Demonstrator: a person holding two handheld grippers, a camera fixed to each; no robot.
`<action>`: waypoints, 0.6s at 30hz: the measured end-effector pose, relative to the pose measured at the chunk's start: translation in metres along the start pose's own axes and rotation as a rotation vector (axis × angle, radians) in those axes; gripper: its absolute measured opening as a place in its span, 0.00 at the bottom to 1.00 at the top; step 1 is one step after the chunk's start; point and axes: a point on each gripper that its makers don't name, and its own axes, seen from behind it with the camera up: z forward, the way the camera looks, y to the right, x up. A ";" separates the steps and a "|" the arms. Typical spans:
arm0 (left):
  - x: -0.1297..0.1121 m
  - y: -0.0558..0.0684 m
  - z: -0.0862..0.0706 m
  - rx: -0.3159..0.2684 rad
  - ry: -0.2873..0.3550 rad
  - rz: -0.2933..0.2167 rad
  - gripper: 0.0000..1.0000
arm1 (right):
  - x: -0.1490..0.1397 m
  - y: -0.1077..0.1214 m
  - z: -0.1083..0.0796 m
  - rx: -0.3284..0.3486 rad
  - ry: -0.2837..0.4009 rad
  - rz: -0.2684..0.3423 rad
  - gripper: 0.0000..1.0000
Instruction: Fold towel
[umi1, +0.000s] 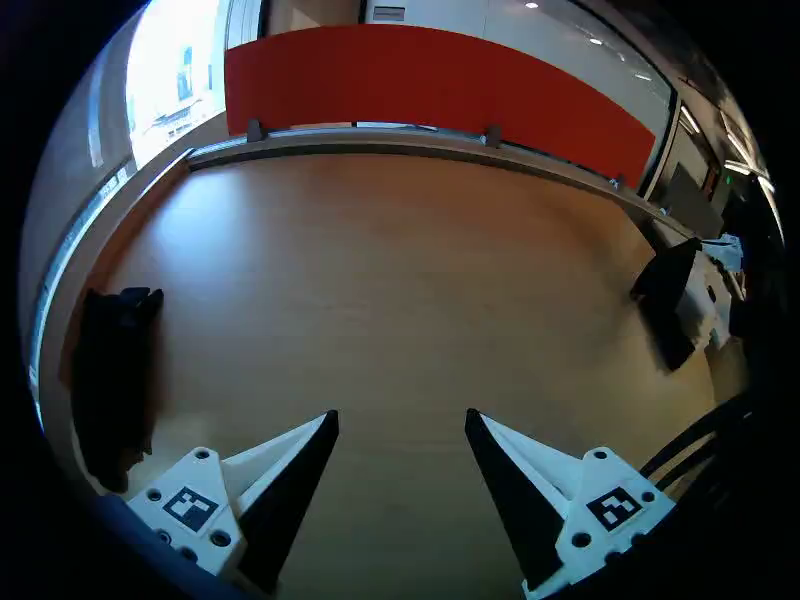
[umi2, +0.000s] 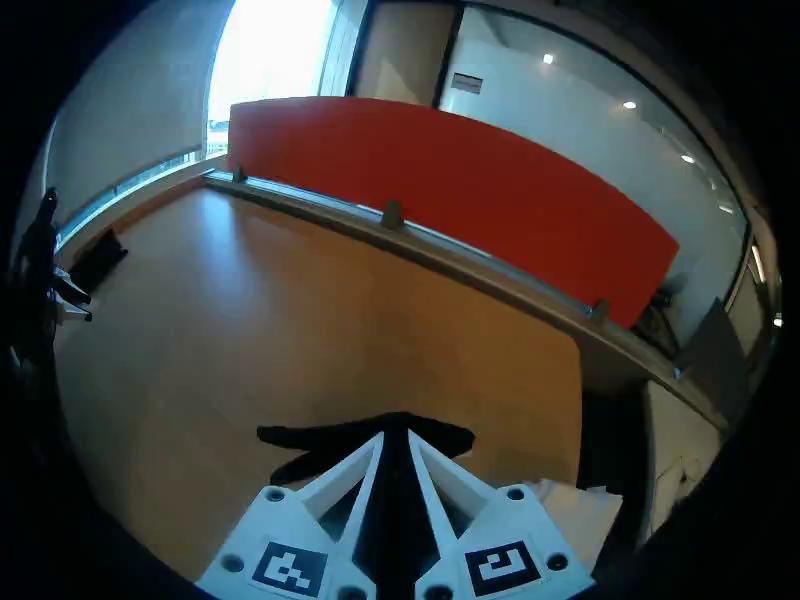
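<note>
Left tongs (umi1: 400, 420): wide open, nothing in them, over the wooden worktop (umi1: 380, 280). Right tongs (umi2: 397, 435): almost closed, both tips pinching the black towel (umi2: 320, 437), with cloth spreading either side of the tips on the worktop. In the left gripper view, towel and right tongs sit at 3 o'clock. Dark object (umi1: 110, 380) at 8 o'clock, can't tell what. Red screen (umi1: 430, 80) along the far edge, 12 o'clock.

The black towel (umi2: 345, 437) is crumpled into a narrow strip low at the table (umi2: 250, 330), its near edge pinched in the right gripper (umi2: 397, 440).
</note>
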 end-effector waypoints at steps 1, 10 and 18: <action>0.000 0.001 0.000 -0.002 -0.001 0.002 0.94 | -0.004 0.000 -0.002 -0.002 -0.005 0.003 0.02; 0.000 0.006 0.000 -0.012 -0.003 0.017 0.94 | -0.049 0.006 -0.023 -0.032 -0.057 0.045 0.02; -0.002 0.006 -0.001 -0.014 -0.006 0.021 0.94 | -0.094 0.007 -0.036 -0.052 -0.124 0.069 0.02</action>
